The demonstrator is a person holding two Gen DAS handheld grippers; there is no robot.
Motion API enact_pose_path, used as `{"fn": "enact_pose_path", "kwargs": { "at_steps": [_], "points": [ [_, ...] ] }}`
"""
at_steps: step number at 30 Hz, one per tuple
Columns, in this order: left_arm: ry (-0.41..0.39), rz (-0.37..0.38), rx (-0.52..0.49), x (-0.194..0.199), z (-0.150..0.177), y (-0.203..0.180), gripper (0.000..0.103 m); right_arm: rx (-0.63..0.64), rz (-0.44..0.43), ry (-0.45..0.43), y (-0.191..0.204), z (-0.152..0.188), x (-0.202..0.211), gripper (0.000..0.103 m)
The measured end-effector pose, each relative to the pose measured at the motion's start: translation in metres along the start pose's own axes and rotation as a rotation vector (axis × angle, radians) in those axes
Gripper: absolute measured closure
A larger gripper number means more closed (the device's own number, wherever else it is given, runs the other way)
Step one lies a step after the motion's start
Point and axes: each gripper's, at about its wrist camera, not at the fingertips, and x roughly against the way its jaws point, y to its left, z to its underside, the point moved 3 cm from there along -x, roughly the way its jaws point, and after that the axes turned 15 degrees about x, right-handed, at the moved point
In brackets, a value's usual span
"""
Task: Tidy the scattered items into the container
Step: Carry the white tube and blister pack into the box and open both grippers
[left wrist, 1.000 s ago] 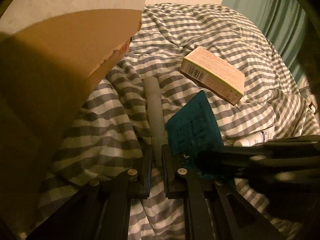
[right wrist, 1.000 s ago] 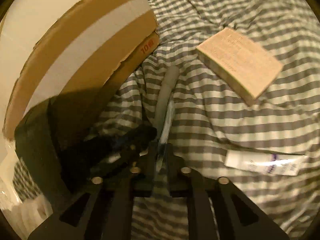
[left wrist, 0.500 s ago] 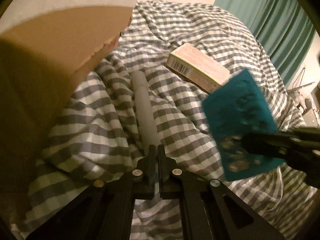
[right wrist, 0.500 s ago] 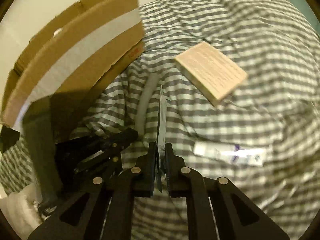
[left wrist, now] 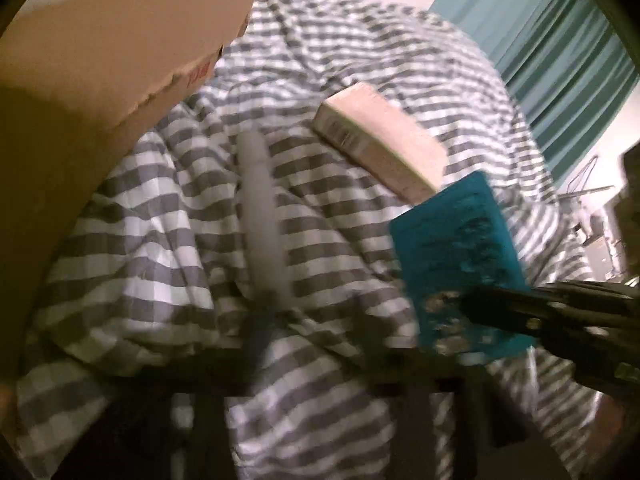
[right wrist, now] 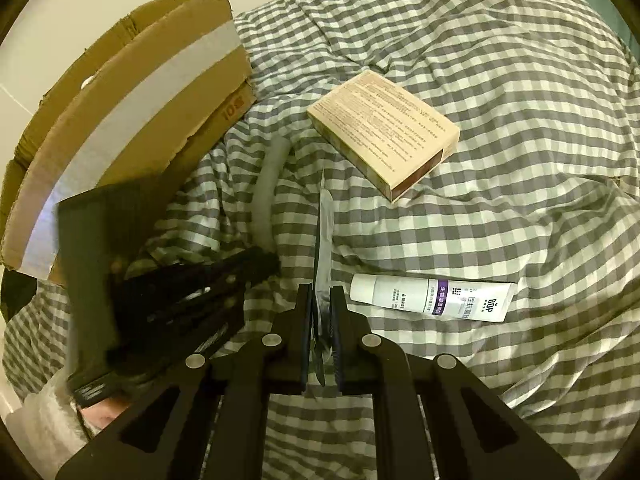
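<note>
My right gripper (right wrist: 320, 312) is shut on a teal blister pack (right wrist: 323, 236), seen edge-on here and flat-on in the left wrist view (left wrist: 460, 264), held above the bed. A grey tube (left wrist: 262, 216) lies on the checked duvet beside the cardboard box (right wrist: 120, 108), and also shows in the right wrist view (right wrist: 268, 184). My left gripper (left wrist: 316, 364) is blurred, just short of the tube's near end; its jaws look spread apart with nothing between them. A beige carton (right wrist: 384, 128) and a white tube (right wrist: 432, 298) lie on the duvet.
The cardboard box (left wrist: 92, 96) stands open on the left with its flap up. Teal curtains (left wrist: 560, 60) hang at the far right. The grey-and-white checked duvet (right wrist: 500, 80) is rumpled with folds.
My right gripper has lifted the blister pack up and to the right, off the duvet. My left gripper has gone from shut to spread apart and is blurred by motion.
</note>
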Motion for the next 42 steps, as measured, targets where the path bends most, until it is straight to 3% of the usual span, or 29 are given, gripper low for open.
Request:
{"fn": "enact_pose_path", "kwargs": {
  "at_steps": [1,4,6,7,8,11,17,26,30,34,38,42],
  "points": [
    [-0.037,-0.008,-0.004,0.005,-0.002,-0.003,0.029,0.001,-0.002,0.004,-0.001,0.001,-0.001,0.095],
    [-0.071,0.0,-0.026,0.007,-0.01,-0.011,0.029,0.001,-0.006,0.013,-0.005,0.003,-0.004,0.095],
    [-0.062,-0.05,-0.044,-0.008,-0.017,-0.011,0.029,-0.006,-0.013,0.019,-0.007,0.003,-0.007,0.095],
    [-0.058,-0.08,-0.038,-0.017,-0.021,-0.008,0.035,-0.005,-0.014,0.022,-0.008,0.004,-0.008,0.095],
    [-0.053,-0.094,-0.026,-0.023,-0.024,-0.002,0.059,-0.002,-0.012,0.025,-0.009,0.004,-0.009,0.095],
    [-0.052,-0.114,-0.039,-0.027,-0.021,0.001,0.081,0.004,-0.015,0.029,-0.009,0.004,-0.01,0.095],
    [-0.052,-0.086,-0.062,0.005,-0.005,-0.004,0.085,0.052,0.035,0.026,-0.004,0.002,-0.003,0.095],
    [-0.025,0.039,-0.071,0.08,0.036,-0.017,0.086,0.01,0.094,-0.1,0.023,0.012,0.061,0.095],
    [-0.081,0.087,-0.124,0.127,0.043,-0.03,0.086,0.001,0.109,-0.148,0.041,0.023,0.092,0.095],
    [-0.177,0.155,-0.135,0.189,0.024,-0.043,0.086,0.012,0.103,-0.218,0.063,0.019,0.133,0.095],
    [-0.287,0.197,-0.125,0.247,-0.01,-0.049,0.086,0.075,0.109,-0.29,0.098,-0.013,0.168,0.095],
    [-0.396,0.17,-0.11,0.291,-0.051,-0.038,0.086,0.143,0.077,-0.36,0.139,-0.056,0.189,0.095]
  ]
}}
